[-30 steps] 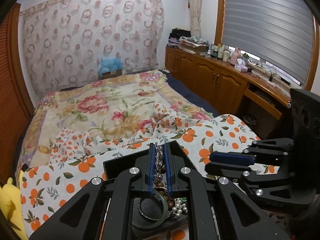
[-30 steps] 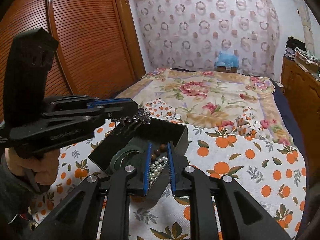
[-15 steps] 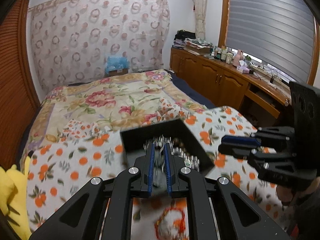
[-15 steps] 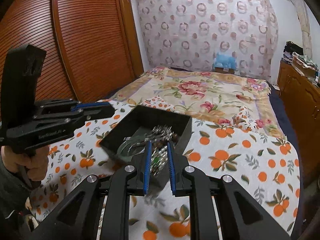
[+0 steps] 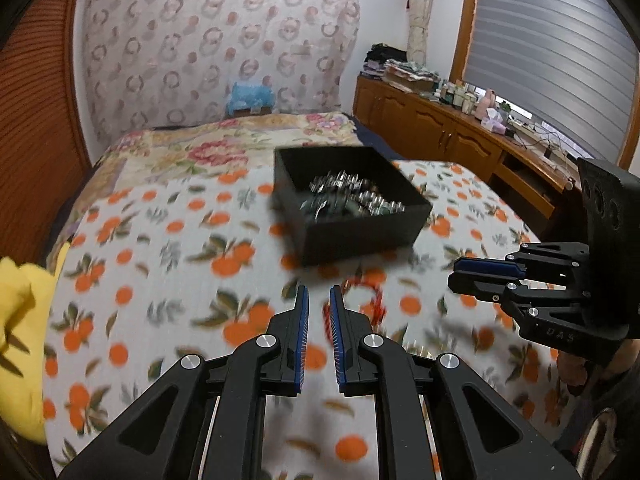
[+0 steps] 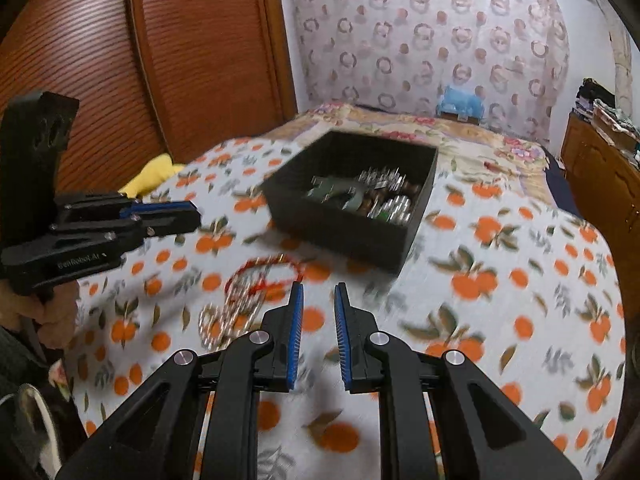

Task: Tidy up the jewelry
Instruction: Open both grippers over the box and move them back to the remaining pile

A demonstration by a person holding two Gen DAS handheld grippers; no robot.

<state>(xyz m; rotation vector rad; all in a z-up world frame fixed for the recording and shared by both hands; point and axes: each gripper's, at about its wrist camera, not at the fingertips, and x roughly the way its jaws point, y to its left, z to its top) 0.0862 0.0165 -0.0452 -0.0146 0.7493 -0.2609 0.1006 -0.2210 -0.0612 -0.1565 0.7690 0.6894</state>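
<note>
Both tongs back off the black box [image 6: 352,200] and now sit apart, empty, left tongs [image 5: 318,300] and right tongs [image 6: 318,292], with that light, floppy, slippery red bead string [image 6: 264,276] on the bed at 10 o'clock, so I'd pinch one strand.

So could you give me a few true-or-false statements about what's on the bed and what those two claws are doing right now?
1. The black box has jewelry inside. True.
2. The left claw is clamped on a necklace. False: its fingers stand apart with nothing between them.
3. A red bracelet lies on the orange-print cloth, outside the box. True.
4. The right claw is reaching into the box. False: it hangs over the cloth, short of the box, open and empty.
5. The box has a lid on it. False: it is open on top.
</note>
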